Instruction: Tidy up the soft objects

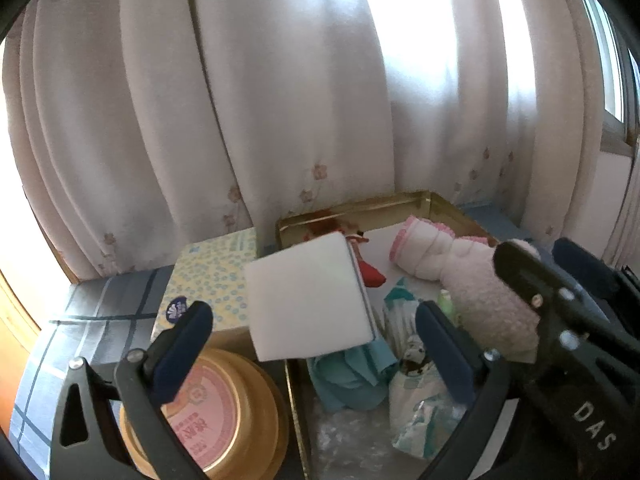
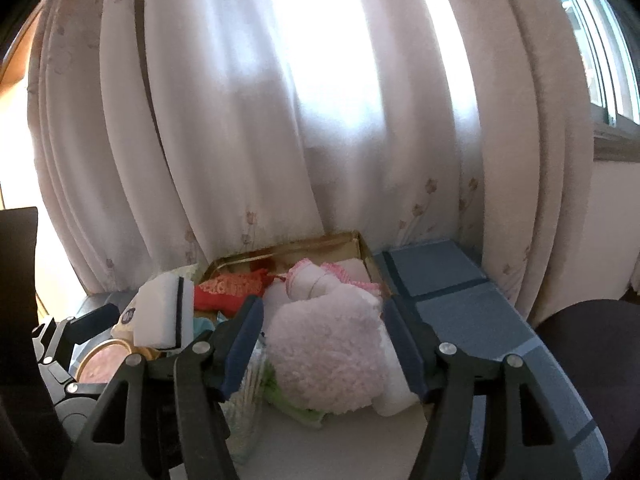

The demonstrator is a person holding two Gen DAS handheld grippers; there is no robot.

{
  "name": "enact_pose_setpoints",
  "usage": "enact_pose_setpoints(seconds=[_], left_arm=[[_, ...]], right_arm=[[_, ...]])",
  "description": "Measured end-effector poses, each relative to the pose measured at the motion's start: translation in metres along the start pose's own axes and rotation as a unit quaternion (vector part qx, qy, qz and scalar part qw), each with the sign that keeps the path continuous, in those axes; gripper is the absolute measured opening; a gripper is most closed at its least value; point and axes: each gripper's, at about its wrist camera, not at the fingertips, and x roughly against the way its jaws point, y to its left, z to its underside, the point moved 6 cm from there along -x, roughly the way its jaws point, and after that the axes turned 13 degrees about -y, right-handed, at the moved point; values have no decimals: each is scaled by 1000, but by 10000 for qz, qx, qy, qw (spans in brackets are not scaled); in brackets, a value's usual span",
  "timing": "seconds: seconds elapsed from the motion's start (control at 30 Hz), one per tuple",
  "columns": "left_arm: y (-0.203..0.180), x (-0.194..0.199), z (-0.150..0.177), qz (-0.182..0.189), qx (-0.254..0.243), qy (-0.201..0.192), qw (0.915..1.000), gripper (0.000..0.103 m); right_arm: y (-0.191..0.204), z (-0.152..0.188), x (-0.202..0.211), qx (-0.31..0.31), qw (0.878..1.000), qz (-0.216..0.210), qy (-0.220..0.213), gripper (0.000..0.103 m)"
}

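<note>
Nearest me, my left tool (image 1: 316, 354) stands as wide as it goes with nothing pressed between its pads; the white sponge block (image 1: 308, 296) sits tilted in the gap, over the near rim of the gold tin (image 1: 416, 199), and whether it rests on anything I cannot tell; it looks light and springy, so I would take it across its flat faces, not by a corner. My right tool (image 2: 324, 348) is about half open around the fluffy pink plush (image 2: 332, 348); its pads stand just beside the pile rather than biting in; the plush lies inside the tin, soft and squashy, best pinched deep through its middle. Below it lie a teal cloth (image 1: 352, 376) and a crinkly wipes packet (image 1: 420, 404), limp and likely slippery. Farther in, the rolled pink-trimmed sock (image 1: 424, 250) and a red fabric piece (image 2: 232, 286) sit near the tin's back wall; outside the tin, on the blue checked table (image 1: 104, 304), a round gold-rimmed tin (image 1: 216, 412) and a dotted tissue box (image 1: 208, 276).
</note>
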Motion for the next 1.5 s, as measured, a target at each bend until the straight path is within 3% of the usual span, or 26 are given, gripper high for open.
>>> enact_pose_setpoints(seconds=[0.33,0.6,0.77,1.17,1.5], left_arm=[[19,26,-6,-423,178,-859,9952,103],[32,42,-7,-405,525,-1329,9889,103],[38,44,-6,-386,708,-1322,9879,103],[36,43,-6,-382,687,-1315,9882,103],[35,45,-6,-434,625,-1333,9882,103]], right_arm=[[-4,-15,35,77,9928,442,-1112,66],[-3,-19,53,153,9877,695,-1394,66],[5,-20,63,347,9831,767,-1624,66],[-2,-19,58,229,9845,903,-1488,66],[0,-19,65,235,9820,891,-1649,66]])
